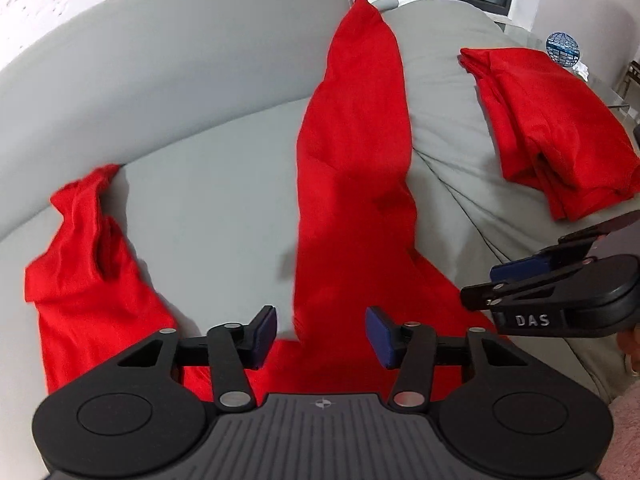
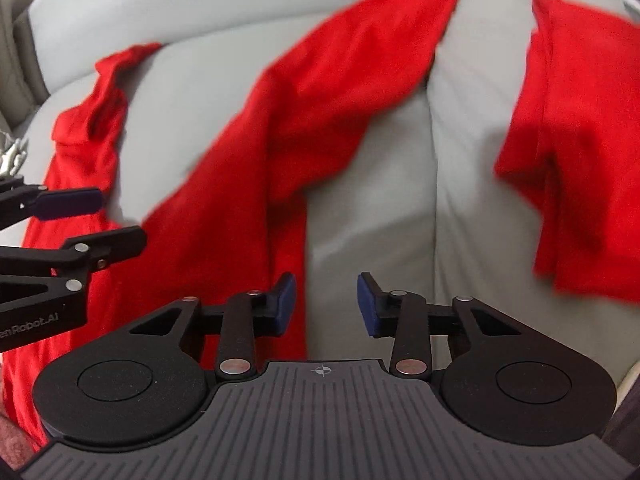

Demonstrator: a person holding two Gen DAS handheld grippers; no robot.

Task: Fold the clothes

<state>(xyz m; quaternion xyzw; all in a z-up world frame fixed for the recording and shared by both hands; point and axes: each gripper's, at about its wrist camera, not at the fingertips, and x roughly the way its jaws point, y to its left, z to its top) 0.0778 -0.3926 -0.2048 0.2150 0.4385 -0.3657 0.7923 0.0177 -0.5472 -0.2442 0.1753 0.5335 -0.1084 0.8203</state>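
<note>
- Left gripper: jaws part open, nothing between the blue pads. It hangs over the near end of the red garment, apparently just above it, no contact visible.
- Right gripper: jaws also part open and empty. In its own view the left pad sits over the garment's right edge and the right pad over bare cushion. In the left wrist view it shows at the right edge, side on.
- The red garment is unfolded and lies on the grey sofa. Its wide part is under both grippers, and one long bunched strip runs away up onto the backrest to a twisted tip. A second lobe is crumpled to the left, near the seat-back crease.
- Handling, as a judgement: thin knit, light, limp, no stiffness, so it sags and drags if lifted from one point. Not fragile or slippery, though it should slide easily on the sofa cover.
- Where to grip: pinch a hem edge or corner, one gripper per side, well apart, so the cloth stays taut. Avoid the bunched middle, since a pinch there may take several layers.
- A folded red garment lies farther off on the right cushion, well apart. Looks finished, so leave it.
</note>
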